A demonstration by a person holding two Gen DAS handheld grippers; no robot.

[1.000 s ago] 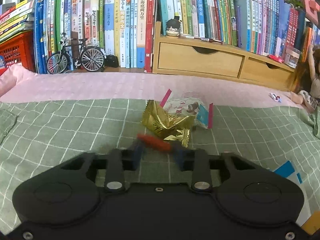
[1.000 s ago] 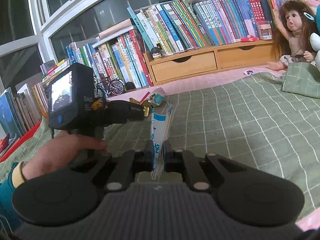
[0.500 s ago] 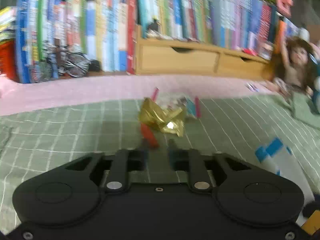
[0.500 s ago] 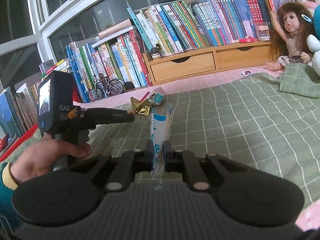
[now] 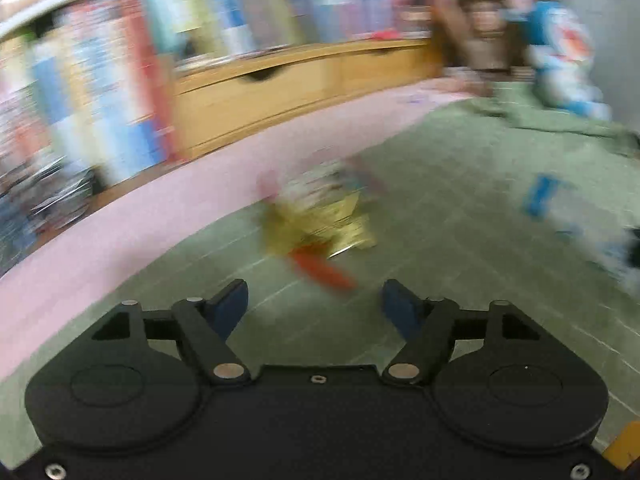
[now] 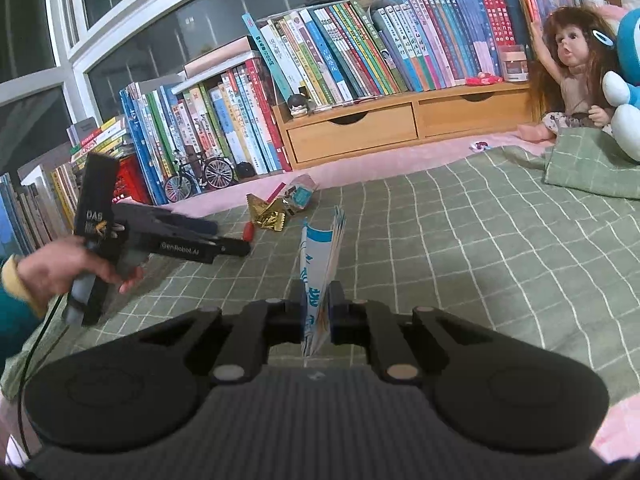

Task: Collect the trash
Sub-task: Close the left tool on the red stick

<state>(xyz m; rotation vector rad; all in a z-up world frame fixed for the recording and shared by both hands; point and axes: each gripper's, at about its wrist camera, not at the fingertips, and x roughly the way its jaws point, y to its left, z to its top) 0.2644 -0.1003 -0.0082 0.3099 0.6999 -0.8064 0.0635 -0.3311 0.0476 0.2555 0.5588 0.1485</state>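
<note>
Now our left gripper (image 5: pixel 314 304) is opening, nothing between its fingers, and the red wrapper (image 5: pixel 322 270) lies loose on the green checked blanket (image 6: pixel 500 248), just ahead of them. Just beyond the red wrapper sits the gold wrapper (image 6: pixel 268 214). Our right gripper (image 6: pixel 318 312) stays clenched on the blue-and-white packet (image 6: pixel 320 256), which stands upright.

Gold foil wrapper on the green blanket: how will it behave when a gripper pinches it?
The gold wrapper looks crumpled and empty, so probably very light and floppy, crushing flat under the pads. Its shiny foil may be slippery. On the soft green blanket, it could slide rather than lift if nudged.
</note>
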